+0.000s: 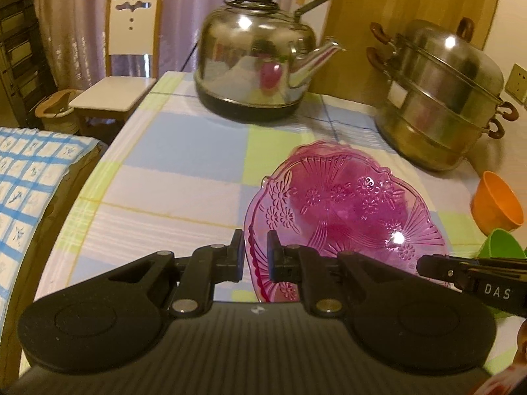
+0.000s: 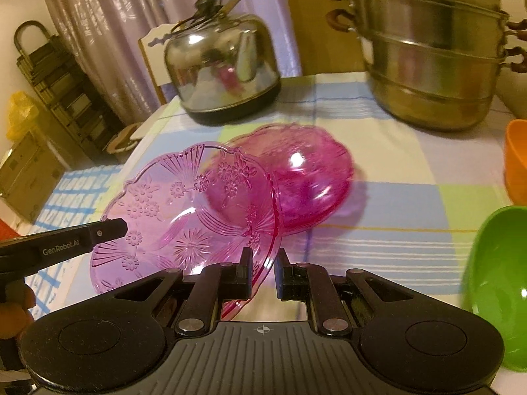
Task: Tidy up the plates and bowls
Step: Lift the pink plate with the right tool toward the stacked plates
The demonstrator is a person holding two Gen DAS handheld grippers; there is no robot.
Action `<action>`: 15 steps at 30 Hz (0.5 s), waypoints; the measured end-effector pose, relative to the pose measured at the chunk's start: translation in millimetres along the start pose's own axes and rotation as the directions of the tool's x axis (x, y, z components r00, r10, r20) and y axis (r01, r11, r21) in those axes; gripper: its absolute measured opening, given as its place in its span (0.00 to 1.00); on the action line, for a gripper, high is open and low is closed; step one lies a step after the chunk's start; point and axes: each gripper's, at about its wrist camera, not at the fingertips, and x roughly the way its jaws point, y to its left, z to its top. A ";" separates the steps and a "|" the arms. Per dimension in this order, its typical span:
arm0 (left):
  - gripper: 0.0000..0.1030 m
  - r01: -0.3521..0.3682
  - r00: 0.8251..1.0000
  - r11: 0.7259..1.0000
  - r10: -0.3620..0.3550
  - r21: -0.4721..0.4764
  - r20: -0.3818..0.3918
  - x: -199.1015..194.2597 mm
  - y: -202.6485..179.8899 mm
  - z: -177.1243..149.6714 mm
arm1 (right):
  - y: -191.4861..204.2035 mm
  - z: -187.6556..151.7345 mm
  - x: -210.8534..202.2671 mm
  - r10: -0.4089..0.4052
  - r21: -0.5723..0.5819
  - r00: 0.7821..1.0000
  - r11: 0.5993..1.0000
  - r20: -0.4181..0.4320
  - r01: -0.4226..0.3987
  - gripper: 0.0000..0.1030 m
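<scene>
With the jaws of the left gripper (image 1: pixel 255 253) and right gripper (image 2: pixel 265 271) each clamped on opposite rims of the pink plate (image 2: pixel 184 210), keep both hands level and lower it squarely onto the second pink plate (image 2: pixel 306 177) on the worktop (image 2: pixel 411 204); the carried plate tilts, its long axis spanning gripper to gripper.

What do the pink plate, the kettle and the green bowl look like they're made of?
Pink plate: clear tinted glass or hard plastic, glossy; pressed flower pattern, tablecloth shows through.
Kettle: polished steel; mirror-like reflections, dark base.
Green bowl: likely plastic; flat opaque colour, soft sheen.
</scene>
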 end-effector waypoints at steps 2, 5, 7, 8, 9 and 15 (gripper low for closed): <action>0.11 0.004 1.000 1.000 -0.004 0.015 0.004 3.4 -8.9 2.9 | -7.7 2.9 -1.2 -0.009 0.009 1.000 1.000 0.006 0.009 0.13; 0.11 0.018 1.000 0.999 -0.018 0.028 0.006 10.6 -21.0 8.4 | -18.1 7.4 -4.4 -0.023 0.020 1.000 1.000 0.017 0.023 0.13; 0.11 0.018 1.000 0.999 -0.019 0.048 0.007 15.9 -28.2 12.1 | -25.6 11.1 -6.0 -0.032 0.028 0.999 0.999 0.023 0.031 0.13; 0.11 0.017 1.000 0.998 -0.018 0.058 0.007 18.7 -32.3 14.2 | -28.8 13.2 -5.9 -0.035 0.032 0.999 0.999 0.025 0.034 0.13; 0.11 0.017 1.000 0.998 -0.017 0.066 0.008 21.3 -35.9 16.2 | -31.6 15.1 -5.7 -0.039 0.034 0.999 0.999 0.026 0.038 0.13; 0.11 0.032 0.999 0.996 -0.033 0.088 0.006 35.6 -50.6 26.6 | -49.9 26.2 -1.3 -0.056 0.059 0.998 0.997 0.030 0.054 0.13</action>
